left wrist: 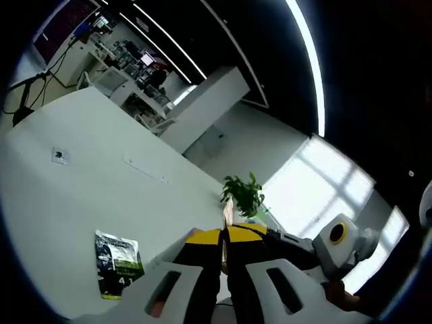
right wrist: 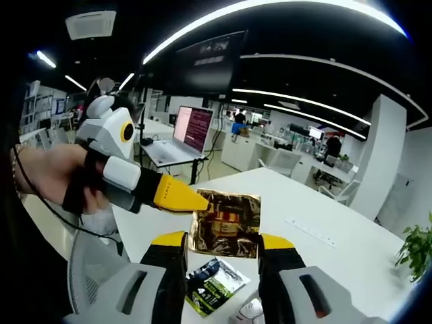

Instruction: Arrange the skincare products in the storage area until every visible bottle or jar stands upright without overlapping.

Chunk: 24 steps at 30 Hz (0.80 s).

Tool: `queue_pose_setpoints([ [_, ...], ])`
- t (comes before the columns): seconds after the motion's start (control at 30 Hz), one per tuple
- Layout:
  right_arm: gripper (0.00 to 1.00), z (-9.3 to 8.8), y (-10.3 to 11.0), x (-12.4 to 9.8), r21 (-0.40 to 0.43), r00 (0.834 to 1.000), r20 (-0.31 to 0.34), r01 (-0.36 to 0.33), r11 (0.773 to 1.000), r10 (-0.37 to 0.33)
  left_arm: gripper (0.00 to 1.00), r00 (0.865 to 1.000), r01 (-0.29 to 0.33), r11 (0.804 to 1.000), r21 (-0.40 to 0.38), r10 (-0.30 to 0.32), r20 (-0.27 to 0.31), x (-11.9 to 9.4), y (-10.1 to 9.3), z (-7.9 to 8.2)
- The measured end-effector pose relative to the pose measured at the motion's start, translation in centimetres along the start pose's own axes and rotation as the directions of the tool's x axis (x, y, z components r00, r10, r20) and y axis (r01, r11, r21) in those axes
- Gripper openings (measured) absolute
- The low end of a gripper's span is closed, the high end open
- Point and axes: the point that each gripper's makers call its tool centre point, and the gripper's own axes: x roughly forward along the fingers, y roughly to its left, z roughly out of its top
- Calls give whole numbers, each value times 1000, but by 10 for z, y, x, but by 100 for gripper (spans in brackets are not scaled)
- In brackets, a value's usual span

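A gold foil packet (right wrist: 226, 219) hangs in the air above the white table (right wrist: 324, 229). My left gripper (right wrist: 196, 200), held by a hand (right wrist: 57, 179), comes in from the left and pinches the packet's upper left corner. In the left gripper view its jaws (left wrist: 226, 236) are shut on the packet's thin edge (left wrist: 226, 214). My right gripper (right wrist: 223, 239) stands open, its yellow-tipped jaws on either side of the packet. It also reaches in from the right in the left gripper view (left wrist: 297, 244). A green and black sachet (right wrist: 214, 283) lies flat on the table below (left wrist: 117, 263).
An open laptop (right wrist: 191, 129) sits on a desk behind the table. A potted plant (left wrist: 243, 194) stands at the table's far end (right wrist: 415, 250). A small white and red item (right wrist: 250, 310) lies near the sachet. Office desks and chairs fill the background.
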Motion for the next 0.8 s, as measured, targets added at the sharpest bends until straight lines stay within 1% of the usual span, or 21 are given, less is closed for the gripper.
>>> queue_pose_setpoints([
  [0.07, 35, -4, 2, 0, 5, 1000, -13, -10, 1000, 10, 0, 1000, -2, 1000, 10, 2, -24, -1, 3, -2],
  [0.2, 37, -10, 4, 0, 8, 999, -26, -19, 1000, 19, 0, 999, 5, 1000, 2, -5, -49, -1, 7, -5],
  [0.4, 42, -25, 5, 0, 37, 997, -68, -33, 999, 35, 0, 993, -12, 1000, -5, 11, -114, -2, 20, -13],
  [0.47, 44, -30, 6, -1, 38, 996, -77, -36, 999, 39, 0, 992, -13, 1000, -2, 12, -124, -3, 22, -14],
  [0.57, 43, -37, 5, -4, 44, 995, -87, -35, 998, 39, 0, 989, -22, 1000, -5, 21, -145, -5, 29, -15],
  [0.67, 45, -46, 5, -7, 63, 993, -102, -45, 997, 52, 0, 985, -34, 999, 4, 34, -167, -6, 33, -19],
  [0.8, 46, -60, 5, -10, 71, 990, -122, -61, 996, 69, 0, 979, -52, 999, -8, 49, -197, -9, 42, -26],
])
